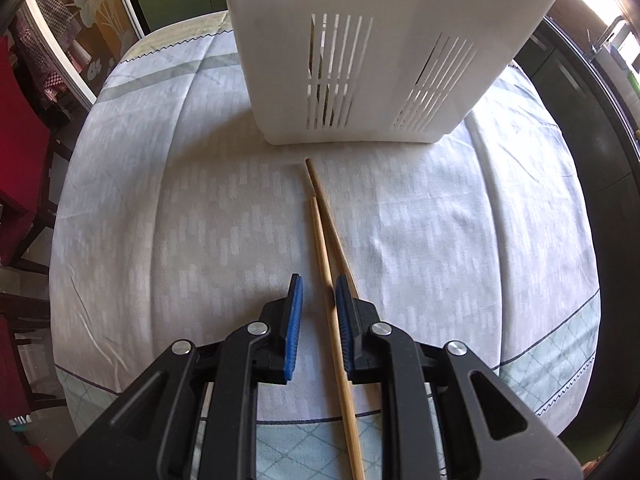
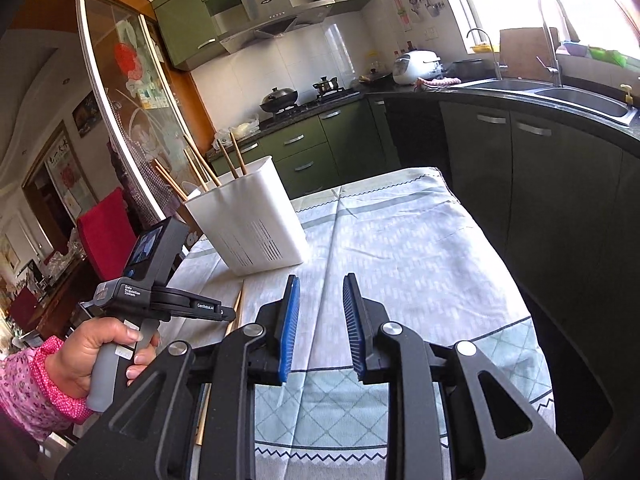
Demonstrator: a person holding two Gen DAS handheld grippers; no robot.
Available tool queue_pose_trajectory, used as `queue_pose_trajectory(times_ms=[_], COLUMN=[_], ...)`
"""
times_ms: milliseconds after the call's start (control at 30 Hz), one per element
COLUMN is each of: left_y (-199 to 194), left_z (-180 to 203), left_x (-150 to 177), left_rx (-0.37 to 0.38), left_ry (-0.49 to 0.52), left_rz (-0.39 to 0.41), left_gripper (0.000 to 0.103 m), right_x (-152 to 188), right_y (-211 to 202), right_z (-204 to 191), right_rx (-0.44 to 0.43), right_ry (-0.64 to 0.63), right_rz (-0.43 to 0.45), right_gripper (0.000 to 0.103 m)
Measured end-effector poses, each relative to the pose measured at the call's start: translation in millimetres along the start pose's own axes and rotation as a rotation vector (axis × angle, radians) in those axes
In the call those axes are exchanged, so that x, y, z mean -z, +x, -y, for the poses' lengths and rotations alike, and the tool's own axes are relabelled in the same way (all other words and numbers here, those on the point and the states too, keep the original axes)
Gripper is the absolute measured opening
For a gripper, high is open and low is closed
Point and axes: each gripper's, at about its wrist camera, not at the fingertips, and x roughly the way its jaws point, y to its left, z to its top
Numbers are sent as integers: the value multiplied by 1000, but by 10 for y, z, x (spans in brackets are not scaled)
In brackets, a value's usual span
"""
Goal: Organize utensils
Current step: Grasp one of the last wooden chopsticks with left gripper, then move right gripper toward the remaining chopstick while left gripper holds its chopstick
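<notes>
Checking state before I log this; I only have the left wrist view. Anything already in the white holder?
Observer: Yes. The right wrist view shows several chopsticks standing in the white holder, leaning left.
Operator: Is the right gripper carrying anything?
Observer: No. The right gripper has its jaws open over the tablecloth, nothing between them.
Operator: Where is it relative to the left one?
Observer: The left gripper sits lower left of it, near the holder's base.

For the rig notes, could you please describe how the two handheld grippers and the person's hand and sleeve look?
Both grippers, left and right, are matte black with silver pivot bolts and ribbed blue finger pads. The left one has a grey handle, a small screen and white lettering. The hand is bare; the sleeve is pink floral.
</notes>
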Motion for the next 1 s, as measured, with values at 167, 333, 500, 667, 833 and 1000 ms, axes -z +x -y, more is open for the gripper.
queue_pose_trajectory(times_ms=[167, 333, 500, 667, 833, 1000], left_y=[45, 57, 24, -267, -685, -1177], left_z=[85, 181, 220, 200, 166, 46], left_x=[-12, -28, -26, 28, 174, 419], left_rx=[-34, -43, -23, -2, 26, 49], left_ry=[12, 28, 36, 66, 102, 133], left_rz=[-6, -8, -9, 66, 167, 285], left_gripper=[16, 11, 6, 6, 6, 6], right_x=[-49, -87, -78, -106, -113, -116], right_y=[-71, -113, -125, -140, -129, -64], right_z=[27, 75, 151, 165, 128, 61], right_rx=[-10, -12, -13, -10, -13, -26], right_ry=[17, 37, 58, 65, 54, 40], right_rz=[14, 17, 10, 13, 9, -12], right_gripper=[23, 23, 23, 23, 23, 23])
